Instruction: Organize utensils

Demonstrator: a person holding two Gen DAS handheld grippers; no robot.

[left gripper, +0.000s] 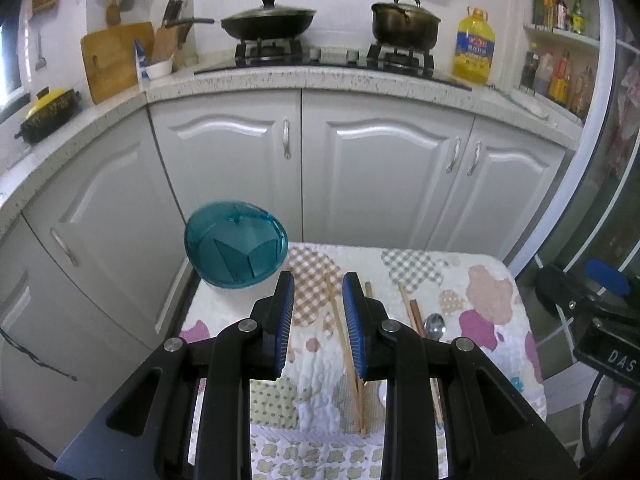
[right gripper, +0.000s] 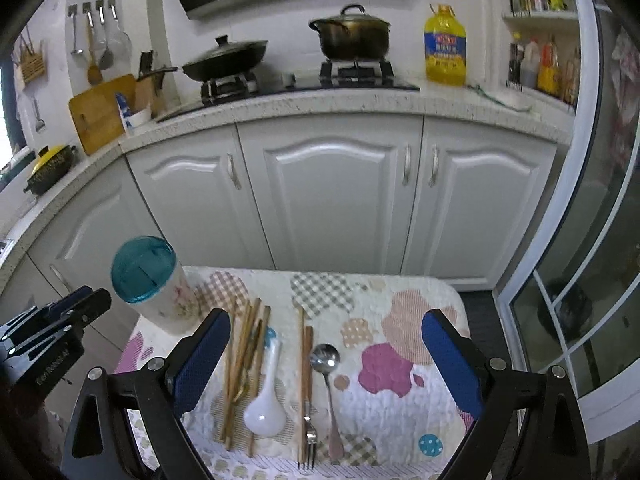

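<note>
Patchwork-cloth table [right gripper: 400, 300] — lidded holder [right gripper: 154, 280], chopsticks [right gripper: 240, 356], white spoon [right gripper: 266, 400], fork [right gripper: 309, 436], metal spoon [right gripper: 326, 364]

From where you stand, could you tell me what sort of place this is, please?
Almost certainly a home kitchen: a gas stove carrying a wok and pot, white cabinets under a stone counter, and cooking oil nearby.

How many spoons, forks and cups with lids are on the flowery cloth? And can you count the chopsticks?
Spoons: 2, a white one and a metal one
Forks: 1
Cups with a blue lid: 1
Chopsticks: bunched and overlapping, cannot count exactly
Total without chopsticks: 4
</note>
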